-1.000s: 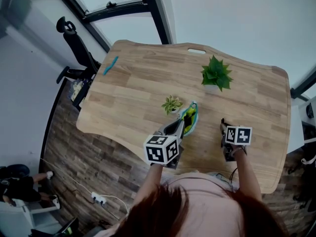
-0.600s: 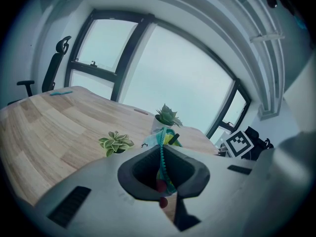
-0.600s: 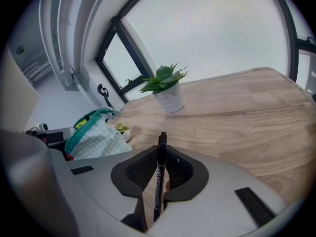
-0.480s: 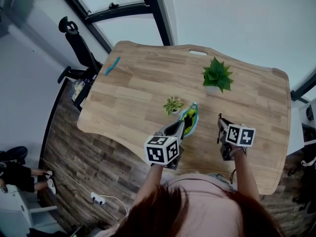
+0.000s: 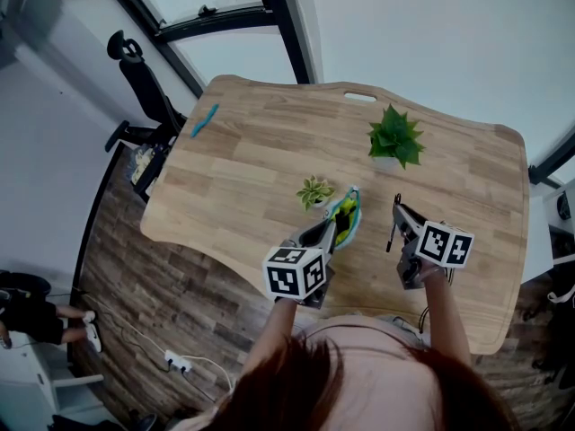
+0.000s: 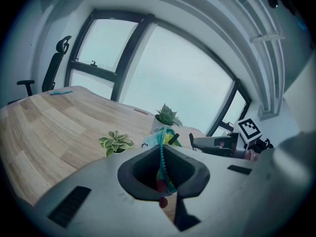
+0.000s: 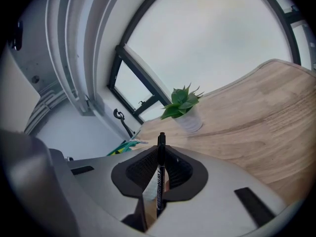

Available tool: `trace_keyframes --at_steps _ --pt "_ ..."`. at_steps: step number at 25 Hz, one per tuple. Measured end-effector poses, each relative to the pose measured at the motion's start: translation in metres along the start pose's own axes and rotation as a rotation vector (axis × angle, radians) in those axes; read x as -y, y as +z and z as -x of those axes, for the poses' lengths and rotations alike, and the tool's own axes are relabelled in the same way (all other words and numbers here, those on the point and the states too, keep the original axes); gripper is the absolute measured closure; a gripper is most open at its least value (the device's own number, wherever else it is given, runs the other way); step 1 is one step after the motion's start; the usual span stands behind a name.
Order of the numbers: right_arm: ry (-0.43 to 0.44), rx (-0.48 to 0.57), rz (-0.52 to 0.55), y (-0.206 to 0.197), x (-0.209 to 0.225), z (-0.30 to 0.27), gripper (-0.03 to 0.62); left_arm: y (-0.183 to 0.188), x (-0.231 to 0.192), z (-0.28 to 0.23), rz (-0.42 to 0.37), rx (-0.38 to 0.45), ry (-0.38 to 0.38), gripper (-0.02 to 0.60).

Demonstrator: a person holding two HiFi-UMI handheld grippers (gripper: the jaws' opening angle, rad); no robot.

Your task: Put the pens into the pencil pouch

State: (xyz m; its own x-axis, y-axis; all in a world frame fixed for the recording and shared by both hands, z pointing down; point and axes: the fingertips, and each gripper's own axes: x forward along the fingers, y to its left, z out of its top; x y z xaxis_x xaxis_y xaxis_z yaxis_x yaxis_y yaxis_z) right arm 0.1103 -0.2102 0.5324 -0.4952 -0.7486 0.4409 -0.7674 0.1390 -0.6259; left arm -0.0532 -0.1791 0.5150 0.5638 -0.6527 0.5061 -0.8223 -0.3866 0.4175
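Item one, the right gripper [image 5: 396, 219], lower right of the head view: over the last second it has lifted off the table [image 5: 243, 164] and tipped, and its jaws have just been closing, so they now stand nearly together and clamped on a black pen [image 5: 392, 225]. We judge the pick-up done and the carry to the pouch as the step next in hand. Item two, that pen [image 7: 159, 174]: in the right gripper view its long axis stands upright in the frame, crosswise to the jaws, one end jutting above the jaw tips and the other hanging below them. In the head view it runs top to bottom with a slight lean, clear of the tabletop. Item three, the left gripper [image 5: 329, 233], centre of the head view: jaws closed on the zip edge of the pencil pouch [image 5: 346, 212], which lies on the table just left of the pen, beside the small plant [image 5: 314, 189]. Item four, a teal stick-like thing [image 5: 204, 119], upper left of the table, well apart: we cannot tell whether it is a pen.
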Motion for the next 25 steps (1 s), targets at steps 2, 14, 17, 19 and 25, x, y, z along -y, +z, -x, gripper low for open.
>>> trace_keyframes --at_steps 2,14,17,19,25 --pt "0.032 0.027 -0.012 0.007 -0.009 0.002 0.556 0.0 0.0 0.001 0.0 0.0 0.0 0.571" --pt "0.198 0.179 -0.058 0.043 -0.048 0.007 0.556 0.002 0.001 -0.002 -0.005 -0.003 -0.003 0.571" --pt "0.237 0.22 -0.078 0.051 -0.056 0.008 0.556 0.002 0.0 -0.003 -0.005 -0.004 -0.005 0.571" --pt "0.261 0.245 -0.088 0.054 -0.059 0.008 0.556 0.002 0.0 -0.003 -0.007 -0.004 -0.006 0.571" --pt "0.349 0.306 -0.099 0.064 -0.08 0.01 0.556 0.002 0.002 -0.003 -0.009 -0.007 -0.014 0.571"
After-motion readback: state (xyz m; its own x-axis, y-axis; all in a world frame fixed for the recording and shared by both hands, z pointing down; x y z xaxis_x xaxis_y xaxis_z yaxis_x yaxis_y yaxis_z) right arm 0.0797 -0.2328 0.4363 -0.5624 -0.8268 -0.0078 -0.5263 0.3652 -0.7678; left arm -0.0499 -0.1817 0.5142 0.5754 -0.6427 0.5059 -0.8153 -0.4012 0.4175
